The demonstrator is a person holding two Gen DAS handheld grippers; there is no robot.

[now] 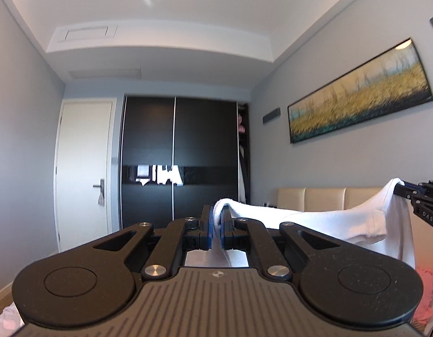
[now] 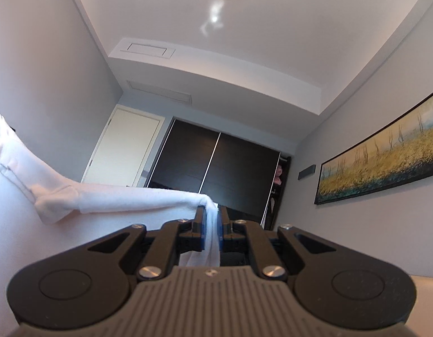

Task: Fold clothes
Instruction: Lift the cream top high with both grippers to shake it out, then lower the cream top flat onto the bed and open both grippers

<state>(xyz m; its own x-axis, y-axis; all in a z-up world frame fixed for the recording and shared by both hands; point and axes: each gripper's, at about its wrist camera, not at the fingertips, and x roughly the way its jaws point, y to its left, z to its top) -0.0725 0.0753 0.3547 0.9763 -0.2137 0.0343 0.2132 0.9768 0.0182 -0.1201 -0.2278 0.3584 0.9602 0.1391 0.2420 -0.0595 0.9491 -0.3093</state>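
The left gripper (image 1: 215,224) has its fingers pinched tight on one end of a white shirt (image 1: 323,220). The right gripper (image 2: 212,224) pinches the other end. The shirt hangs up in the air between them, in front of the dark wardrobe (image 1: 177,151)

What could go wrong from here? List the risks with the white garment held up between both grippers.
1. The left gripper pinches only a narrow edge of the white cotton garment; a tug could likely pull it free.
2. The right gripper also holds just a thin fold, so a slip there may drop the whole side.
3. The cloth sags between the grips with a short sleeve hanging loose, which might bunch into a crooked fold.
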